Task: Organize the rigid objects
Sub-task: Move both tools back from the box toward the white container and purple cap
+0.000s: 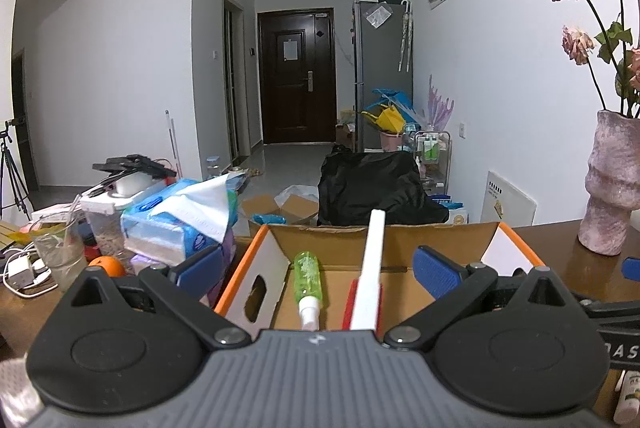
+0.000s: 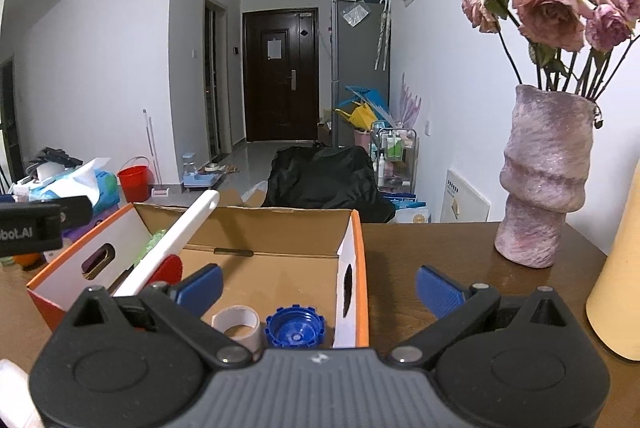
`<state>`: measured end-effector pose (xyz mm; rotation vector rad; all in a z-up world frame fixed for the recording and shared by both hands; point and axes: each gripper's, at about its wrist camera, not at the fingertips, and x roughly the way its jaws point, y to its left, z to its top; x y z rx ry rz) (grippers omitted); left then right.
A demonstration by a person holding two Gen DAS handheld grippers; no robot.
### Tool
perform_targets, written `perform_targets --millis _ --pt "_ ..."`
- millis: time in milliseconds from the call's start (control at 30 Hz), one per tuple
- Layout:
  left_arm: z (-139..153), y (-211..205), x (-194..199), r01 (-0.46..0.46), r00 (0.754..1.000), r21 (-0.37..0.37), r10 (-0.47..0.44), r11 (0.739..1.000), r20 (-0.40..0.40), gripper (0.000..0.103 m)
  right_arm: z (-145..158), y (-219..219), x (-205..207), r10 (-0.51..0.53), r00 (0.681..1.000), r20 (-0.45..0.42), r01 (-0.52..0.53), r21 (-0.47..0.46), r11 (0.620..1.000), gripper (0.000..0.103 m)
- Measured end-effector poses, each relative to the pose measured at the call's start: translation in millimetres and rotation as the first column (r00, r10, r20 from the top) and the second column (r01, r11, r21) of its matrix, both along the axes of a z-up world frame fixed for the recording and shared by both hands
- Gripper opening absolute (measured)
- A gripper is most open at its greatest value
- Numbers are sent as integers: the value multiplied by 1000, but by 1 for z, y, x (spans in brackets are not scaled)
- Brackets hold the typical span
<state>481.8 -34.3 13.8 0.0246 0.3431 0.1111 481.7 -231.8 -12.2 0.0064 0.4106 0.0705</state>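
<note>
Two grippers hover side by side at the near edge of an open cardboard box (image 1: 348, 252) with orange-trimmed flaps, which sits on a brown wooden table (image 2: 440, 260). The left gripper (image 1: 320, 266) has its blue-padded fingers spread wide with nothing between them. Straight ahead of it and just below, inside the box, a green spray bottle (image 1: 308, 278) lies with its white nozzle pointing back toward the gripper. Just right of the bottle, a long white handle (image 1: 370, 268) on a red base leans up and away, its tip rising past the far wall of the box.

The right gripper (image 2: 318, 286) is likewise spread wide and empty; the right wall of the box falls between its pads. Directly below and ahead of it, on the box floor at the near right corner, a blue notched bottle cap (image 2: 295, 328) lies open side up, with a roll of pale tape (image 2: 237, 326) touching or nearly touching it on the left. The white handle slants up ahead and to the left of this gripper.

Off to the left gripper's left, a pack of tissues (image 1: 180, 224), a drinking glass (image 1: 60, 248) and an orange (image 1: 107, 265) crowd the table. To the right gripper's right stands a pink textured vase (image 2: 542, 179) of dried roses, and at the far right edge a pale yellow cylinder (image 2: 618, 288).
</note>
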Motion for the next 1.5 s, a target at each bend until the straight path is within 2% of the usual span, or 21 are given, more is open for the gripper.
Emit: perform_targets --millis 700,1500 --pt "-15 25 -64 -46 998 28 47 999 -45 103 -6 -2 -76 8 1000 -2 -8 -17 1000 103" --pt "-37 40 -142 -50 990 5 50 999 -134 103 -30 9 -159 3 997 -74 -8 -59 998 103"
